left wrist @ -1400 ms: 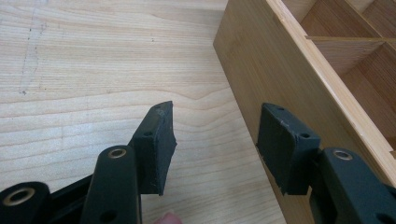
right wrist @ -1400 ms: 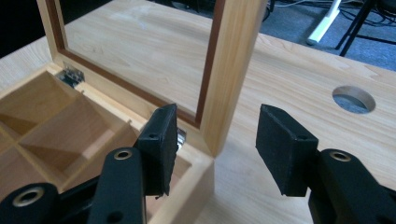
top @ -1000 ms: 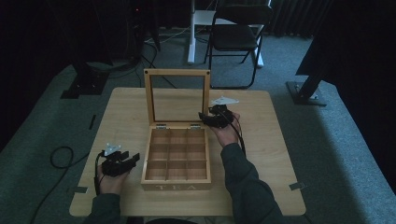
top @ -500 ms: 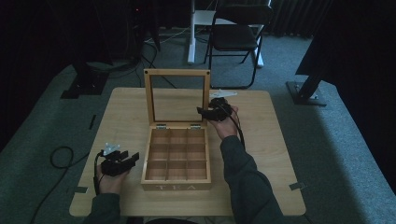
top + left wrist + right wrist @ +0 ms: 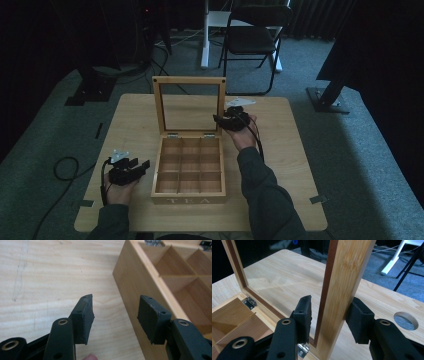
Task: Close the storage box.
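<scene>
Here — one tea box [image 5: 189,172], nine compartments [image 5: 189,164]

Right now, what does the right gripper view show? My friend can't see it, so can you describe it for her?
The right gripper has its two black jaws around the side rail of the upright wooden lid with a clear pane; one pad touches the rail, the other stands just off it. The jaws have just been closing. Beyond lie the pale wooden table and the divided wooden box.

The right gripper [image 5: 328,320] has just been closing its two black jaws around the upright side bar of the glass-paned wooden lid [image 5: 344,282]; the right pad touches the bar, the left stands just off it. Below left sits the compartmented wooden tea box [image 5: 234,317], on the pale wooden table [image 5: 294,267] with a round hole [image 5: 405,320] near its edge.
</scene>
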